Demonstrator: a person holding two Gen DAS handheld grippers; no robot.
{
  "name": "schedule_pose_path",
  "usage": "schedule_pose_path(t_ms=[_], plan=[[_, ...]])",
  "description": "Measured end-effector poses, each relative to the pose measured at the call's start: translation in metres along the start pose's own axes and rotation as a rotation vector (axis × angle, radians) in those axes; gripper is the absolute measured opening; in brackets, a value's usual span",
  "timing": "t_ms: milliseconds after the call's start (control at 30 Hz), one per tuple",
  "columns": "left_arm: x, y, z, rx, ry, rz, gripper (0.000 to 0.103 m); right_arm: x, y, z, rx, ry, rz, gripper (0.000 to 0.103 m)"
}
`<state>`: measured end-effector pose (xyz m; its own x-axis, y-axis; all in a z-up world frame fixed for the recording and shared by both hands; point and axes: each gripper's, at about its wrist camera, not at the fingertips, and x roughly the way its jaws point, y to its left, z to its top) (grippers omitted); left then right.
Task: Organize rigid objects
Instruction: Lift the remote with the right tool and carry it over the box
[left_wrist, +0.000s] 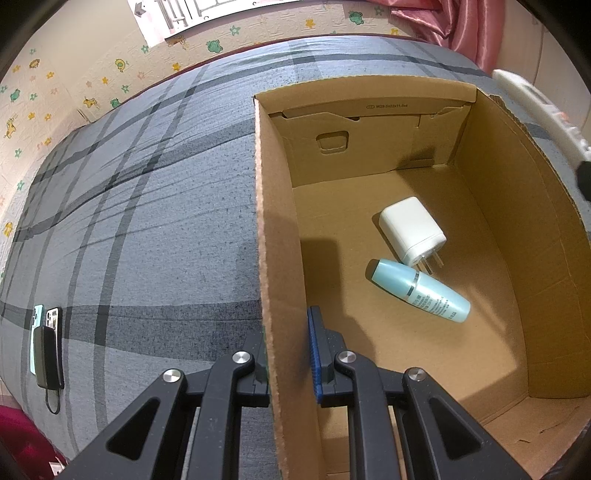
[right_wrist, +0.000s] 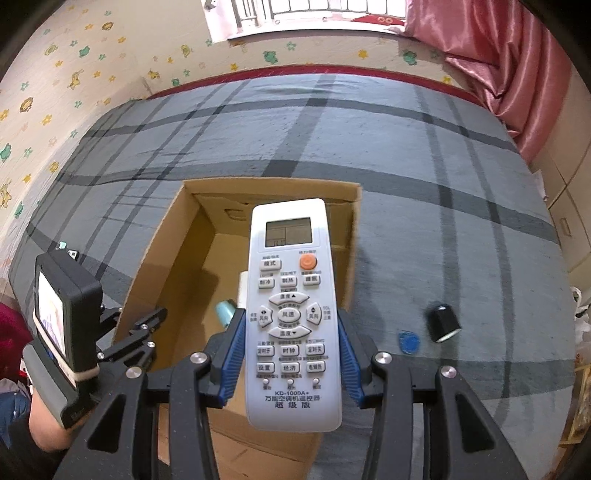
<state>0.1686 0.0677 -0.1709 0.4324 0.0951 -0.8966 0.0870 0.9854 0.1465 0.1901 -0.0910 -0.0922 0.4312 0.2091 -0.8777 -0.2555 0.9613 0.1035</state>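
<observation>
An open cardboard box (left_wrist: 280, 229) stands on a grey plaid bed. My left gripper (left_wrist: 288, 354) is shut on the box's near left wall, one finger outside and one inside. On the box floor lie a white charger plug (left_wrist: 410, 230) and a light-blue bottle (left_wrist: 421, 290). My right gripper (right_wrist: 291, 332) is shut on a white air-conditioner remote (right_wrist: 291, 314), buttons facing the camera, held above the box (right_wrist: 173, 243). That remote also shows at the right edge of the left wrist view (left_wrist: 546, 114). Parts of the bottle (right_wrist: 225, 312) and the plug (right_wrist: 243, 291) peek out beside it.
On the bedcover right of the box lie a small black cylinder (right_wrist: 443, 323) and a blue round cap (right_wrist: 408, 343). Phones and a black power bank (left_wrist: 46, 350) rest near the bed's left edge. A pink curtain (right_wrist: 517, 74) hangs at the right, a patterned wall behind.
</observation>
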Motion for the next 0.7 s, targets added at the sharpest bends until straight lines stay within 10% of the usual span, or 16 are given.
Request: schedule_pose_path(t_ms=[700], plan=[[0.0, 0.001, 0.0, -0.004, 0.001, -0.006, 0.015, 0.091, 0.045, 0.011, -0.082, 0.15, 0.04, 0.049]])
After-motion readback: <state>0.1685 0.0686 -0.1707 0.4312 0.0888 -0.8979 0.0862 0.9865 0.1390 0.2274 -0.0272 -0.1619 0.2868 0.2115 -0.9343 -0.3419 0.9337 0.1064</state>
